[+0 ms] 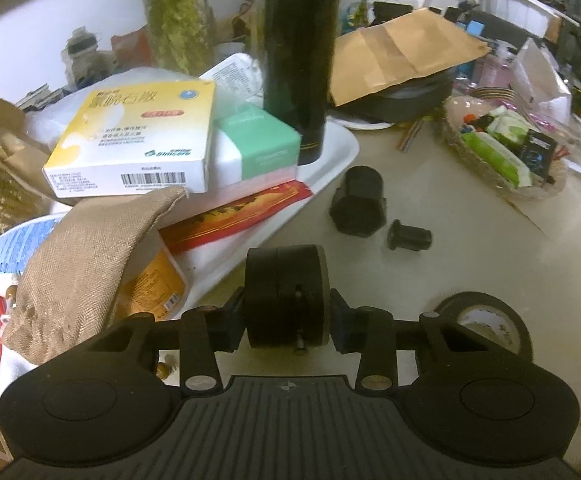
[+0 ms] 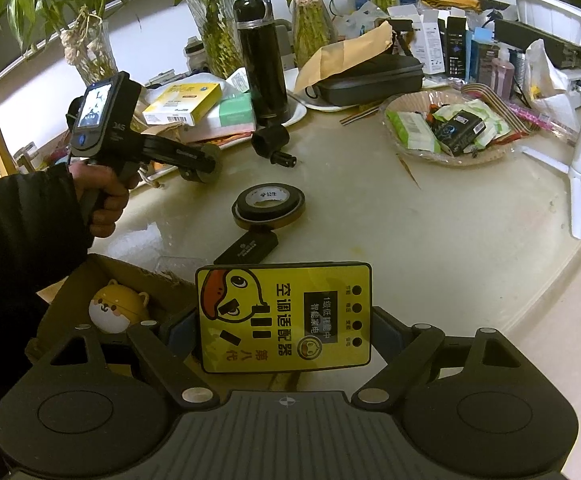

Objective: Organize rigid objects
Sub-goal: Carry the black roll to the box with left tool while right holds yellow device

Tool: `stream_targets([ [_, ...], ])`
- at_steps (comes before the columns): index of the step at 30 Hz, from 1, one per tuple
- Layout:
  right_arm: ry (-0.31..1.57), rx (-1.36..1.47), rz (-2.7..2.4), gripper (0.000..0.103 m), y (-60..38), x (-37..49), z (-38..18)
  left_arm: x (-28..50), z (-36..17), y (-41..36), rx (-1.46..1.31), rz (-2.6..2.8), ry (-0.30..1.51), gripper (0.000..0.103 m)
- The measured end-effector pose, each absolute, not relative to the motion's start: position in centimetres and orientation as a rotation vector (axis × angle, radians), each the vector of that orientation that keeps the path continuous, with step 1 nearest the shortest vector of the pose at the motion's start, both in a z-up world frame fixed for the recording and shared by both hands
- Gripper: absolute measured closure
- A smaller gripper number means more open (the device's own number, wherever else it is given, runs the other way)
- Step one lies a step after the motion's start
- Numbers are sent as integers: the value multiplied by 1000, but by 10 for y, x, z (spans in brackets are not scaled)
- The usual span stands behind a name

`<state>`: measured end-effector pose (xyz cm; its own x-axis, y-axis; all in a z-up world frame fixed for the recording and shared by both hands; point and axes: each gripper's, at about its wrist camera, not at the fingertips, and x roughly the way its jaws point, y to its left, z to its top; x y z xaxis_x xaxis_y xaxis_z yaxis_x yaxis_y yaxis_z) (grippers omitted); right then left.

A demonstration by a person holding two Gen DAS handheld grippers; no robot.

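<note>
Over the cluttered counter [image 1: 430, 184], left wrist view: the left gripper [image 1: 286, 314] is clamping a black wheel-shaped disc [image 1: 286, 296] between its jaws, off the surface.
Lying ahead: a black octagonal cap [image 1: 357, 202] and a small black peg [image 1: 409, 235] are sitting just beside each other; a black tape roll [image 1: 486, 322] is lying near the right finger.
Right wrist view: the right gripper [image 2: 286, 330] is pinching a yellow duck-printed adapter card [image 2: 284, 318] upright, jaws closed on its edges.
Below left: an open cardboard box [image 2: 158, 280] is holding a round dog figurine [image 2: 118, 306].
Step in hand: both hands appear to be carrying loose pieces, likely toward the box.
Next move: lowering the card inside without knocking the figurine, then bringing the disc across.
</note>
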<state>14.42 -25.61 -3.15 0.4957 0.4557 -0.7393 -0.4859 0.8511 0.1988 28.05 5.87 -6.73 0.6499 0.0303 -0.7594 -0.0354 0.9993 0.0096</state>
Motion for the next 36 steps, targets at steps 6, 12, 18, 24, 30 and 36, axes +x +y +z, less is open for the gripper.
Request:
stream_targets([
  [6,881,-32,563,15,-256,144,-31,264,-53,50,22,7,836,63],
  [12,873,-30,555,15,-256,143,-31,243,-42,47,33,-16,827,63],
  [18,868,-27,549,15,-256,143,-30,221,-27,43,37,-34,801,63],
  [24,863,-29,542,15,-255,142,-29,202,-11,39,34,-48,775,63],
  [30,853,-47,539,15,-253,140,-26,179,3,36,28,-63,758,63],
  [36,836,-61,551,15,-248,133,-19,153,20,34,36,-92,748,63],
])
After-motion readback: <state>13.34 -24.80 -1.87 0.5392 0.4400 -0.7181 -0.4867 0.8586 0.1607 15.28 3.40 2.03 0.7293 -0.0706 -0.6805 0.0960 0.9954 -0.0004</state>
